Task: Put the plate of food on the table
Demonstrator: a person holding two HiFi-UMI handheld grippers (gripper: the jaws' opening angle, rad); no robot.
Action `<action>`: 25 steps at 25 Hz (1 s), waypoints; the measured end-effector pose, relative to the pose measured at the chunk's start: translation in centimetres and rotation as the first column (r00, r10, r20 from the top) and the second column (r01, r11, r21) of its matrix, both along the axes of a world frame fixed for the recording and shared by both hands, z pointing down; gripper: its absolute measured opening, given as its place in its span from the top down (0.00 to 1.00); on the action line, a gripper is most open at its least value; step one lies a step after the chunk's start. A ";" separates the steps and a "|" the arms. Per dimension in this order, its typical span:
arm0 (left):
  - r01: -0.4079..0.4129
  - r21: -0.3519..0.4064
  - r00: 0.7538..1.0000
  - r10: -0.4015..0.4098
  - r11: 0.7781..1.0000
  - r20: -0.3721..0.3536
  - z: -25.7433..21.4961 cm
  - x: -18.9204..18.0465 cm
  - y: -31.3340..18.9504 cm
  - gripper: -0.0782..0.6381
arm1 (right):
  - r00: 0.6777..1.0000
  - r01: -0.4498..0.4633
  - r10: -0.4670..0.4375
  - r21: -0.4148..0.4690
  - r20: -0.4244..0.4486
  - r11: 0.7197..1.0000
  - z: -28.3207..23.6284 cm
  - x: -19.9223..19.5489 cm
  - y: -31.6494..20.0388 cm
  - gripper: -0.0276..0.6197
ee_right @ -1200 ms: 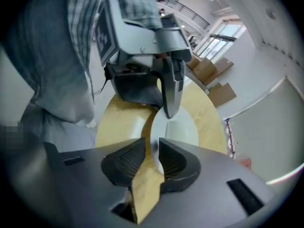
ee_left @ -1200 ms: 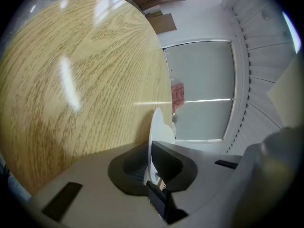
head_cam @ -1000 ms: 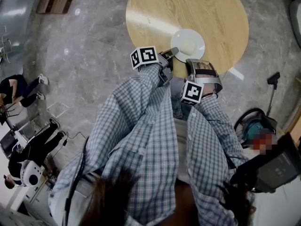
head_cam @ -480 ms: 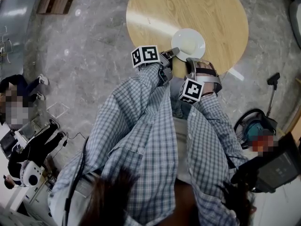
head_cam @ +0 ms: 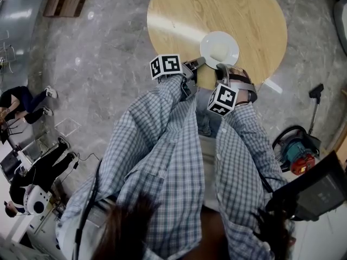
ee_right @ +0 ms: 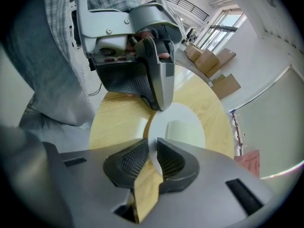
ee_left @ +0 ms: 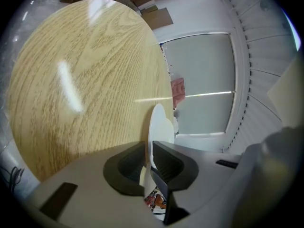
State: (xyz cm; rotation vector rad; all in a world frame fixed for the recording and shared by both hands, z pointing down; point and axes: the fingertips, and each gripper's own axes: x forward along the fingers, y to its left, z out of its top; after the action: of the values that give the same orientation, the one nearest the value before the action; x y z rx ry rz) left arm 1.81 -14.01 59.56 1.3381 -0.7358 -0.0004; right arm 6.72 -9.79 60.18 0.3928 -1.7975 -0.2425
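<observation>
Probably stiff, slick and breakable, the white plate (head_cam: 219, 43) is over the round wooden table (head_cam: 179, 10), its thin rim pinched by the left gripper (head_cam: 198, 64) and the right gripper (head_cam: 222, 68); the rim looks the safest hold.

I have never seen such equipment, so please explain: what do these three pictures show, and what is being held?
There is no robot here. A person in a checked shirt holds a hand tool in each hand; each ends in a two-jaw gripper and carries a cube with square markers. One picture comes from a camera on the person's head, looking steeply down. The other two come from cameras riding on the grippers, looking along the jaws. Below is a round wooden table. The only thing over it is a white plate with something pale on it. The left gripper and the right gripper are both shut on the plate's near rim, side by side. Whether the plate already rests on the wood cannot be told.
</observation>
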 end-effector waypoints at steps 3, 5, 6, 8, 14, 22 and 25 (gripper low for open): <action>0.000 0.003 1.000 0.000 1.000 0.009 -0.1 -0.2 0.3 0.84 | 0.999 -0.019 0.021 -0.048 0.040 0.999 0.1 -0.1 0.3 0.88; -0.007 0.004 1.000 0.007 1.000 0.014 -0.3 -0.3 0.6 0.84 | 0.991 -0.075 0.086 -0.104 0.098 0.992 -0.1 -0.3 0.6 0.88; -0.009 0.004 1.000 0.009 1.000 0.016 -0.3 -0.3 0.8 0.84 | 0.985 -0.105 0.122 -0.132 0.126 0.986 -0.2 -0.3 0.6 0.88; -0.009 0.002 1.000 0.009 1.000 0.019 -0.2 -0.3 1.0 0.84 | 0.970 -0.148 0.176 -0.164 0.169 0.975 -0.5 -0.2 0.7 0.88; -0.036 0.027 0.999 0.035 0.999 0.008 -0.8 0.4 1.3 0.84 | 0.872 -0.316 0.361 -0.184 0.330 0.931 -2.6 0.9 -0.3 0.88; -0.041 0.165 0.993 0.059 0.985 -0.107 -5.3 0.5 0.6 0.85 | 0.584 -0.541 0.594 -0.279 0.553 0.793 -8.1 2.0 -2.6 0.93; -0.030 0.216 0.995 0.050 0.976 -0.085 -6.7 -0.2 0.3 0.85 | 0.497 -0.580 0.626 -0.306 0.601 0.755 -9.4 2.2 -2.9 0.94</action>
State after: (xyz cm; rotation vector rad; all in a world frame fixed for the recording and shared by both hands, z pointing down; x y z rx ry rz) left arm 1.60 -13.69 52.85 1.5490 -0.6454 -0.1104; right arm 8.93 -12.68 50.77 1.1670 -2.2265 0.5476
